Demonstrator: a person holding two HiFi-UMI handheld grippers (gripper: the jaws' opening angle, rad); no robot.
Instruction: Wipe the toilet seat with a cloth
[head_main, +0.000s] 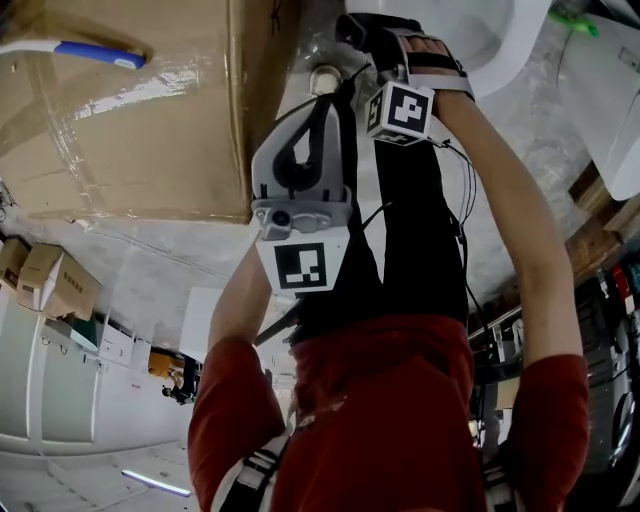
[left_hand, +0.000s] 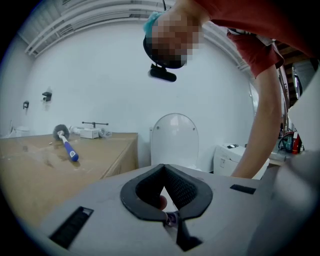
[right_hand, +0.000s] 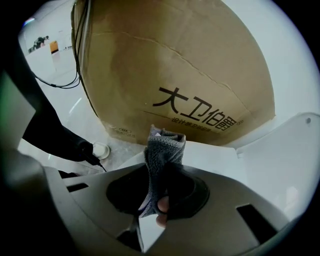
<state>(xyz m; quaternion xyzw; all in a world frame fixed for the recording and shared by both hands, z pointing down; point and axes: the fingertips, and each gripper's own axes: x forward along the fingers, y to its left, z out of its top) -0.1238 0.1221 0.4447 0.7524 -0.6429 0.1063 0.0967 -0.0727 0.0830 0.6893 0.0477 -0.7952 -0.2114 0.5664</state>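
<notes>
I'm pinching the folded grey cloth (right_hand: 165, 147) in my right gripper (right_hand: 159, 197), holding it over the white toilet seat (right_hand: 220, 159) beside a cardboard box (right_hand: 200, 65). My left gripper (left_hand: 170, 212) is pressing its jaws together on nothing, facing the raised lid (left_hand: 174, 140).

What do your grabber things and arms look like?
Both the left gripper and right gripper are grey plastic shells with black padded jaws. Each carries a white cube with black square markers. Thin black cables trail nearby. The person wears short red sleeves.
</notes>
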